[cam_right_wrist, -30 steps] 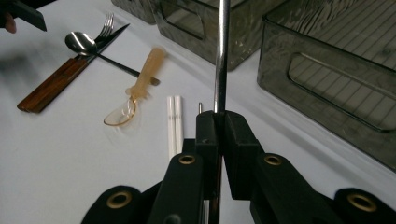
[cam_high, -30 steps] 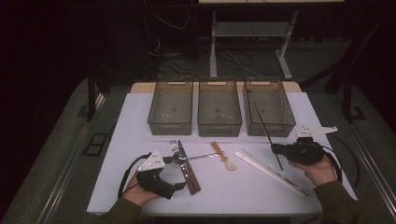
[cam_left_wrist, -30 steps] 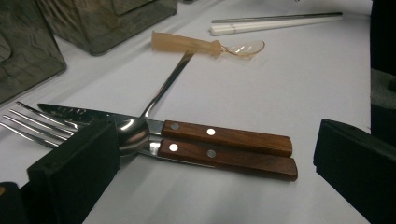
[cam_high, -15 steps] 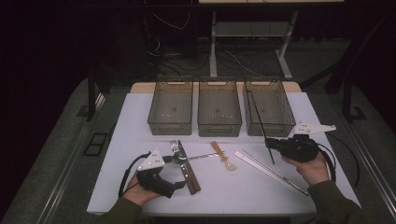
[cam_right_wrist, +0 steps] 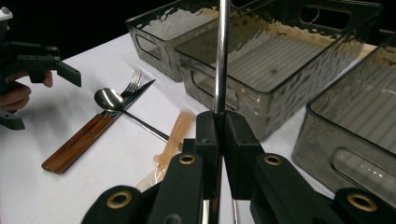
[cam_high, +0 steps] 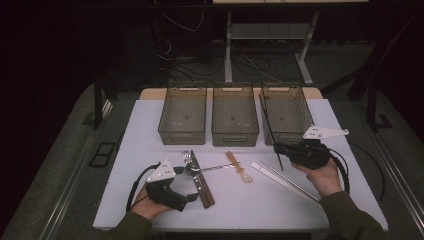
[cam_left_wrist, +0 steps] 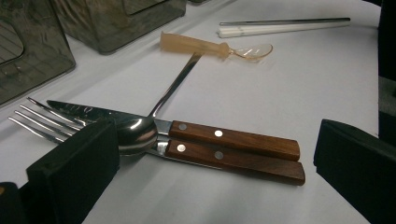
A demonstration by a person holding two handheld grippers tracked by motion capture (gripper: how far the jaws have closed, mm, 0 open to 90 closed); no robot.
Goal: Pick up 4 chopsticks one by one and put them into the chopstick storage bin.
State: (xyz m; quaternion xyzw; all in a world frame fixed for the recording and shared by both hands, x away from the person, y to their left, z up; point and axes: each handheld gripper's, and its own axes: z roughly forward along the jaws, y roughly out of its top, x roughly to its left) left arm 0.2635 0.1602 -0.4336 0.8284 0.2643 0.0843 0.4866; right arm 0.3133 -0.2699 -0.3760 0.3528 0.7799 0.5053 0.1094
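Chopstick (cam_right_wrist: 221, 56), plain unmarked metal, upright in right tongs (cam_right_wrist: 219, 140)

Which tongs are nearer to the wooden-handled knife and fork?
Left. The left tongs sit open right beside the wooden-handled knife and fork at the table's near edge. The right tongs are off across the table, shut on a metal chopstick.

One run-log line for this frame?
right gripper: shut on metal chopstick, lifted | left gripper: open, by knife and fork | bins: empty
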